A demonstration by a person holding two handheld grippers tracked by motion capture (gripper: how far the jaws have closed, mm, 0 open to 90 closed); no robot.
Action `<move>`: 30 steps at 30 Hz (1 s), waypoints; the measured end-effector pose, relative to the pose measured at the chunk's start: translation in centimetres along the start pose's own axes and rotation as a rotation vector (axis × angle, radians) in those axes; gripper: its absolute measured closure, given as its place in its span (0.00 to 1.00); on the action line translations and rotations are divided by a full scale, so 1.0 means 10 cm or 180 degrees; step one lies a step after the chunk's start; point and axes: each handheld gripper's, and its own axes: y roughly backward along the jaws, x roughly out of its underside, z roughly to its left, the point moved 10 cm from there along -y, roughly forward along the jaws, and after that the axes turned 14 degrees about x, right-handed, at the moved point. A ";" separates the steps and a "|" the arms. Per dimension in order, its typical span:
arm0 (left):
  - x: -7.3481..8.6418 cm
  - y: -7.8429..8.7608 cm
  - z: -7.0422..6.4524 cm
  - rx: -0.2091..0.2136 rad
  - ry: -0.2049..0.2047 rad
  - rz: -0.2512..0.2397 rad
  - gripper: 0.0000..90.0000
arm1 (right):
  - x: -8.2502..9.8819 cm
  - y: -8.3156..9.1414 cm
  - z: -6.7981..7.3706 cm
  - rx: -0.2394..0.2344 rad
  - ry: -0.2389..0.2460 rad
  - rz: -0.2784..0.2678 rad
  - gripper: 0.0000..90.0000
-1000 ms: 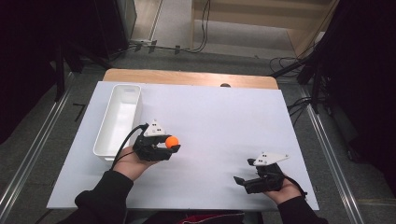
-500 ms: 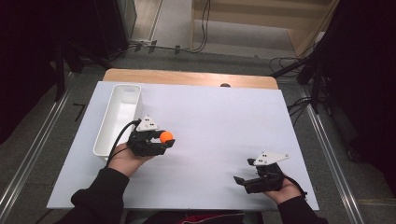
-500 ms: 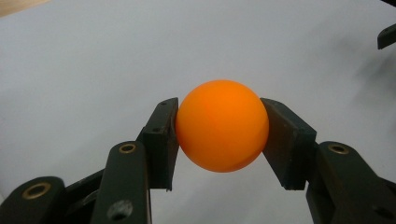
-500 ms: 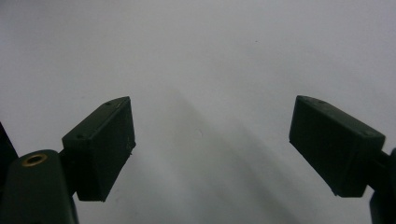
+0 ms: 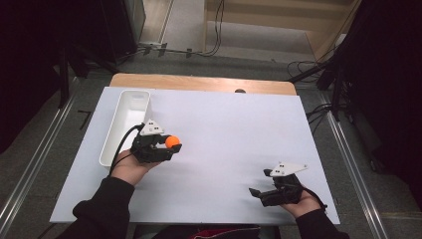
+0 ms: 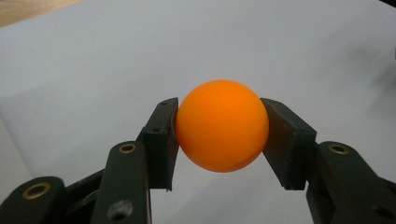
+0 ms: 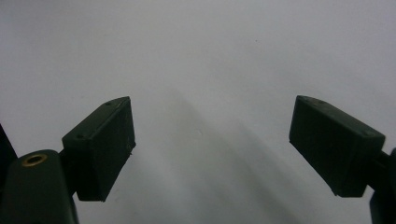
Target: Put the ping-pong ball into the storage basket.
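The left gripper [image 6: 219, 135] is clamped on an orange ball [image 6: 222, 126], one black pad pressing each side at about the ball's widest part. The ball is round, smooth and matt, a plain bright orange with no print or seam in sight; its upper face is lit and its underside falls into a darker shade. It bulges above and below the pads, clear of the table. In the high view the same ball [image 5: 172, 141] sits at the tip of the left gripper [image 5: 169, 146], above the white table [image 5: 234, 129], just beside the near end of a long white tray [image 5: 130, 107] that lies along the table's left edge. The right gripper [image 7: 212, 140] stands with its jaws wide apart and nothing between them. In the high view it [image 5: 255, 192] lies near the table's front right corner, well apart from the ball.
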 end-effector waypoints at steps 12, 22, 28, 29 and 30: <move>-0.01 0.08 0.06 -0.0101 0.0045 -0.0021 0.55 | 0.00 0.00 0.00 0.0003 0.0002 0.0001 0.14; -0.01 0.15 0.12 -0.0157 0.0118 -0.0045 0.55 | 0.00 0.00 0.00 -0.0005 -0.0004 -0.0004 0.14; -0.02 0.18 0.14 -0.0166 0.0151 -0.0072 0.55 | 0.00 0.00 0.00 -0.0002 -0.0010 0.0007 0.14; -0.02 0.19 0.15 -0.0177 0.0152 -0.0080 0.55 | 0.00 0.00 0.00 0.0003 -0.0010 0.0007 0.14; -0.02 0.20 0.15 -0.0175 0.0152 -0.0078 0.55 | 0.00 0.00 0.00 0.0000 -0.0015 0.0009 0.14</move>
